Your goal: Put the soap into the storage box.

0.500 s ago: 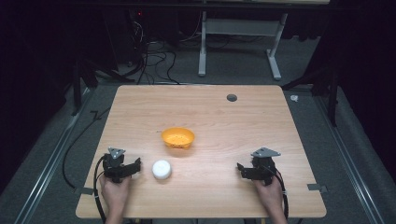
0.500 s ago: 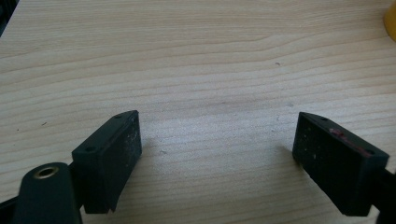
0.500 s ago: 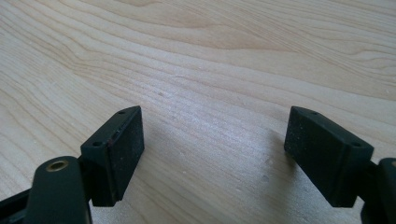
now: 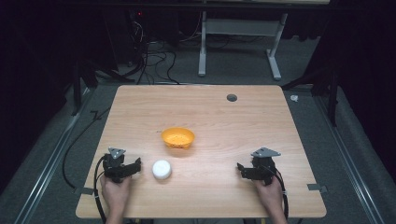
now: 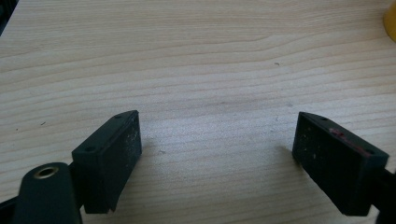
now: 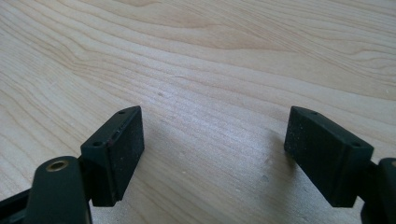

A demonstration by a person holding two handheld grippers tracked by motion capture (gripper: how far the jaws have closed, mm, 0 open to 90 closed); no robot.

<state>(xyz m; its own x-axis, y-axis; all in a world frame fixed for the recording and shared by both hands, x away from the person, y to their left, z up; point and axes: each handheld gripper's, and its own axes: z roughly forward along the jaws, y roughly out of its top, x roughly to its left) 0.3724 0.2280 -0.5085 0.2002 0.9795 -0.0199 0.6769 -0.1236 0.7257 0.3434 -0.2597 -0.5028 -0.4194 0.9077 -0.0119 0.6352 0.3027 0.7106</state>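
An orange bowl (image 4: pixel 178 137) sits near the middle of the wooden table (image 4: pixel 224 121). A white round object (image 4: pixel 161 169) lies just in front of it, to the left. My left gripper (image 4: pixel 132 168) rests on the table close to the left of the white object, jaws open. The left gripper view has bare wood between the spread jaws of that gripper (image 5: pixel 217 128), and the bowl's orange edge (image 5: pixel 391 18) at the top right. My right gripper (image 4: pixel 242 170) rests near the front right, open; its own view has bare wood between its jaws (image 6: pixel 212 119).
A dark round hole (image 4: pixel 231 98) is set in the tabletop at the back right. Behind the table, a white desk frame (image 4: pixel 238 42) and cables (image 4: pixel 154 51) lie on the grey floor. Metal rails (image 4: pixel 51 158) run along both sides.
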